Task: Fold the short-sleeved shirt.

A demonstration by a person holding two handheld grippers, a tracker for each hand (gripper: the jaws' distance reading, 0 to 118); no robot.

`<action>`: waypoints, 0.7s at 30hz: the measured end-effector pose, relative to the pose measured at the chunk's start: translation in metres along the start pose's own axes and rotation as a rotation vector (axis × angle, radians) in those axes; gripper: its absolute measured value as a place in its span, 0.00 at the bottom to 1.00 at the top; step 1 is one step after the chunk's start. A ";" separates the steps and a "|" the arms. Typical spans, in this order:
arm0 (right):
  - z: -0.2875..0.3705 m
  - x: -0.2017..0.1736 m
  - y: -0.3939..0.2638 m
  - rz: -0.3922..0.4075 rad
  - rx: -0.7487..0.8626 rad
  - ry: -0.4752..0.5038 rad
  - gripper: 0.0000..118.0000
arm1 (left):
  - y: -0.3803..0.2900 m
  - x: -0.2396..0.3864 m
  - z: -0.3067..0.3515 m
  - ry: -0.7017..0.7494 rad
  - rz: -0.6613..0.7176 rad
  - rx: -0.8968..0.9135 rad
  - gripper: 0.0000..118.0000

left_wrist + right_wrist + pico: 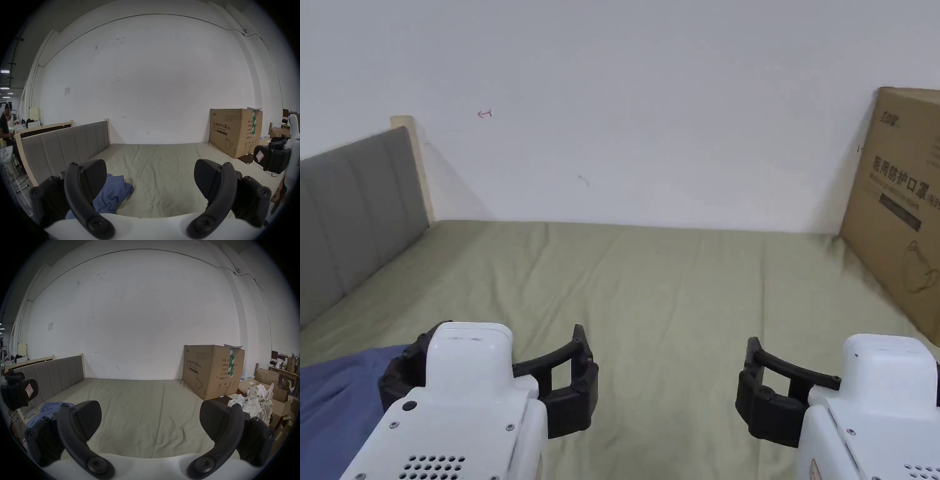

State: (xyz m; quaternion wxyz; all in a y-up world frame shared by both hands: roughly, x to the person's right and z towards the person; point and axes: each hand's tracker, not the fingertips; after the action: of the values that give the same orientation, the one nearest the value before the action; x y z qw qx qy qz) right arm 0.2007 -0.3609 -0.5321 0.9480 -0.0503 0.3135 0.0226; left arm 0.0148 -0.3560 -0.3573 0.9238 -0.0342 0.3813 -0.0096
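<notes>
Two black two-jaw tools hover over the olive-green bedsheet (675, 281): our left gripper (150, 177) and right gripper (150, 417), each with jaws spread wide and holding nothing. We see the crumpled blue short-sleeved shirt (112, 193) heaped near the grey padded headboard (65, 151), beside the left gripper. We judge it light, limp and wrinkle-prone; a shoulder seam or hem edge would serve best.

Soft blue cloth shirt (113, 193), matt olive bedsheet (675, 281), cardboard box (211, 369)
</notes>
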 end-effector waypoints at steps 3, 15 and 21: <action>-0.001 0.000 0.000 0.001 0.001 -0.002 1.00 | 0.000 0.000 0.000 0.000 -0.001 0.001 0.94; -0.005 0.004 -0.003 -0.023 -0.032 0.000 1.00 | -0.003 0.000 -0.003 -0.005 0.009 -0.011 0.94; -0.004 -0.008 0.016 0.120 0.061 -0.049 1.00 | -0.001 -0.030 -0.004 -0.118 0.512 0.031 0.94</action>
State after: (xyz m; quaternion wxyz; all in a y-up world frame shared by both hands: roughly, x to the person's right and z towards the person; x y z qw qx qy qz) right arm 0.1904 -0.3456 -0.5317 0.9534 -0.0018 0.2932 0.0708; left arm -0.0096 -0.3554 -0.3389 0.9172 0.0769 0.3228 0.2206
